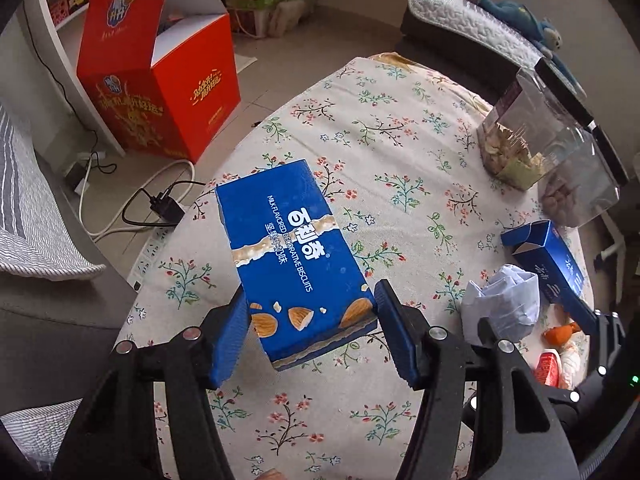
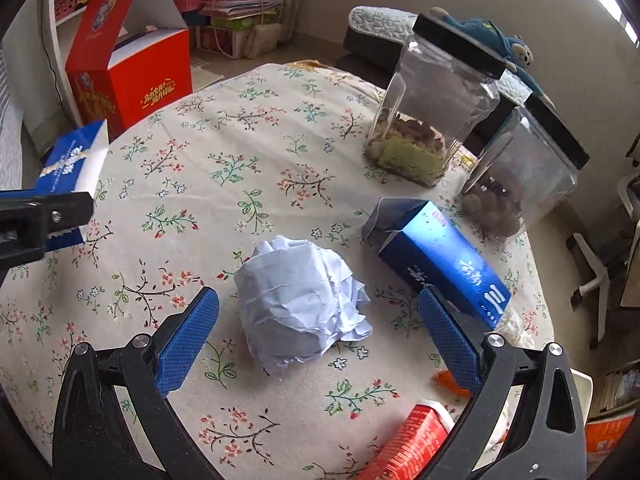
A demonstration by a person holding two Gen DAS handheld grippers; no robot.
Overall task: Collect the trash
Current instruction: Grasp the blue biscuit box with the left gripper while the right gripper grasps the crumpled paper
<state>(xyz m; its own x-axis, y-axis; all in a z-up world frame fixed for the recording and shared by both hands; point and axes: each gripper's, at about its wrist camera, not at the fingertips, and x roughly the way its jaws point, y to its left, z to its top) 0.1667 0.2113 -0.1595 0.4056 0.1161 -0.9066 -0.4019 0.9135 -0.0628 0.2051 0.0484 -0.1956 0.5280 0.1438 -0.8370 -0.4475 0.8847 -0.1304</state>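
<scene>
A round table (image 2: 224, 128) is covered by a cream cloth printed with small flowers. Near its centre in the right wrist view a crumpled ball of white paper (image 2: 298, 300) is seen lying on the cloth. At 2 o'clock from the ball an opened blue carton (image 2: 440, 256) lies on its side. Two clear jars with black lids (image 2: 424, 120) stand at 1 o'clock, by the far rim. A red packet (image 2: 408, 444) lies at 5 o'clock, at the near edge.

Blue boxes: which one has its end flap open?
The smaller blue box lying on the table beside the crumpled paper ball; its near end gapes open. The almond biscuit box in the left gripper looks closed.
</scene>
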